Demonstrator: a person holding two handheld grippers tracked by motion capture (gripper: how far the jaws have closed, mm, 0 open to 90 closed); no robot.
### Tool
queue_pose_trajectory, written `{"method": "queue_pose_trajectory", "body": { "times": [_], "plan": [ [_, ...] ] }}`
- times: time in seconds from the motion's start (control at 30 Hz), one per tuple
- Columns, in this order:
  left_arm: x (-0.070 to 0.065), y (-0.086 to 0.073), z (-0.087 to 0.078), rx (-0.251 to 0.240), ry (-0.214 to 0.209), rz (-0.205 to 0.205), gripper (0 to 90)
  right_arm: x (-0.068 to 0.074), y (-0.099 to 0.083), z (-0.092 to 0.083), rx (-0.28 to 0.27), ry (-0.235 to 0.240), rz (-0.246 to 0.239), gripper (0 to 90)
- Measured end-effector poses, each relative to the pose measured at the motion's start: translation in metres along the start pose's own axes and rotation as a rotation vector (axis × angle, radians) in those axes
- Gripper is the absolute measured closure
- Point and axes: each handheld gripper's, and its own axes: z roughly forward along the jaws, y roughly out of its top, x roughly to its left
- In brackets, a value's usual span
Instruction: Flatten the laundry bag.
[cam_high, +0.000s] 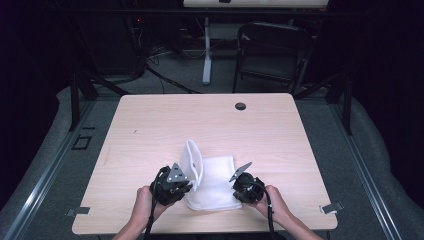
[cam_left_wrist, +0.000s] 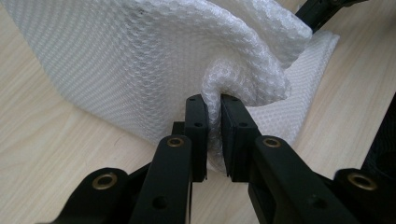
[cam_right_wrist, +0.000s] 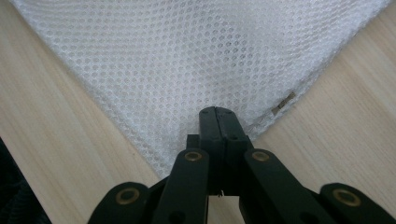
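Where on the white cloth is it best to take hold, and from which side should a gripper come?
Probably at a near corner or edge of the white cloth, coming in low from the person's side. The edges are thin and lie near the table front. The left gripper already pinches a raised fold; the right gripper sits shut at a flat corner.
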Motion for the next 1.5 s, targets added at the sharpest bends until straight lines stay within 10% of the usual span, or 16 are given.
{"method": "queue_pose_trajectory", "body": {
  "times": [0.57,1.03,1.27,1.5],
  "plan": [
    [0.023,-0.023,-0.013,0.104,-0.046,-0.097,54.9,-0.017,-0.007,-0.003,-0.002,0.022,0.018,90.0],
    [0.057,-0.073,-0.050,0.123,0.015,-0.304,20.7,-0.028,-0.010,-0.005,0.004,0.049,0.024,90.0],
    [0.062,-0.073,-0.066,0.063,0.075,-0.333,15.9,-0.024,-0.008,-0.010,-0.047,0.081,-0.007,58.9],
    [0.053,-0.038,-0.043,0.035,0.046,-0.248,15.5,-0.031,-0.012,-0.034,-0.111,0.065,0.044,16.7]
  ]
}}
